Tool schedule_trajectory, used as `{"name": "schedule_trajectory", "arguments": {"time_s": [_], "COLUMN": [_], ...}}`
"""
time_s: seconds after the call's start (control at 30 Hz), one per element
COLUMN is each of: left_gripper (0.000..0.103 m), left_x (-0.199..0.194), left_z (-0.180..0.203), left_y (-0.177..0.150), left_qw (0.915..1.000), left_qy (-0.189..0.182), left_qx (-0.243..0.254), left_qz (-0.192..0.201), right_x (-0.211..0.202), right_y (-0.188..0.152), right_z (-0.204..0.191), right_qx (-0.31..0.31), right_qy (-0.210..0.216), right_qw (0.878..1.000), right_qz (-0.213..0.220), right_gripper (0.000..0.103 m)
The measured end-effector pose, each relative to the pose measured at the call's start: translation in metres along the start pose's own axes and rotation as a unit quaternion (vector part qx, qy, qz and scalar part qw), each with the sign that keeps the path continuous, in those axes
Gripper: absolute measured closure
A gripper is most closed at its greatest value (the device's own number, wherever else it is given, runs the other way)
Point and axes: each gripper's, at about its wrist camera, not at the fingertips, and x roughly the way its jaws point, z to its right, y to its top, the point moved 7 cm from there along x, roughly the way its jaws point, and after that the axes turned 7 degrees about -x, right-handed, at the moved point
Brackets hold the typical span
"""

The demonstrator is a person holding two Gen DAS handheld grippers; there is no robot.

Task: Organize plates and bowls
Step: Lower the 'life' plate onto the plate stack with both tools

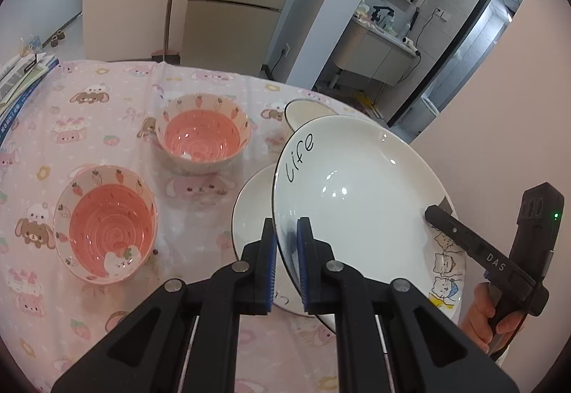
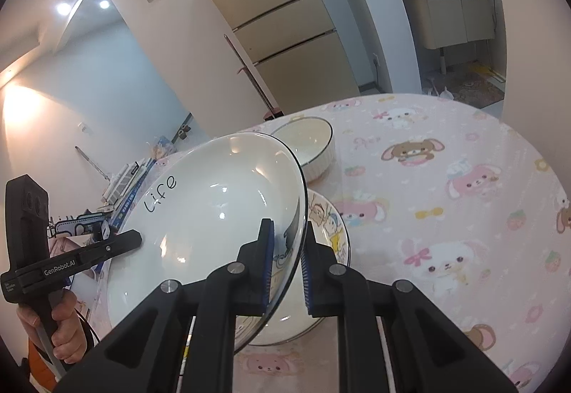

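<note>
A white plate marked "Life" (image 1: pixel 357 179) (image 2: pixel 214 214) hangs tilted over the table, gripped at opposite rims. My left gripper (image 1: pixel 287 225) (image 2: pixel 134 236) is shut on its near-left rim. My right gripper (image 2: pixel 287 232) (image 1: pixel 437 209) is shut on the opposite rim. Directly beneath lies a plate with cartoon cats (image 1: pixel 249 214) (image 2: pixel 332 225), flat on the cloth and partly hidden by the lifted plate. Two pink bowls (image 1: pixel 203 139) (image 1: pixel 107 225) stand apart to the left. A white ribbed bowl (image 1: pixel 307 111) (image 2: pixel 314 147) sits just behind the plates.
A pink cartoon tablecloth (image 2: pixel 446 197) covers the round table. Books and papers (image 1: pixel 21 79) (image 2: pixel 132 179) are stacked at the far left edge. A pale wall (image 1: pixel 499 107) stands close on the right. A hand (image 2: pixel 64 321) holds each gripper handle.
</note>
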Motion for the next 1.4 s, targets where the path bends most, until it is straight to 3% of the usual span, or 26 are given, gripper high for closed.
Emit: {"name": "schedule_trajectory", "arguments": {"time_s": [0.43, 0.93, 1.4], "left_gripper": [0.094, 0.094, 0.094], "left_x": [0.036, 0.054, 0.06], "left_z": [-0.019, -0.027, -0.028], "left_y": [-0.043, -0.056, -0.051], "left_qw": [0.9985, 0.9969, 0.9983], "left_qy": [0.002, 0.01, 0.017], "left_qx": [-0.002, -0.002, 0.005], "left_qz": [-0.055, -0.078, -0.055], "right_x": [0.029, 0.04, 0.052], "right_y": [-0.053, -0.062, -0.06], "right_z": [0.018, 0.021, 0.024], "right_qx": [-0.011, -0.015, -0.019], "right_qy": [-0.018, -0.035, -0.056], "right_qw": [0.998, 0.997, 0.995], "right_qz": [-0.052, -0.071, -0.076], "right_gripper": [0.086, 0.086, 0.084]}}
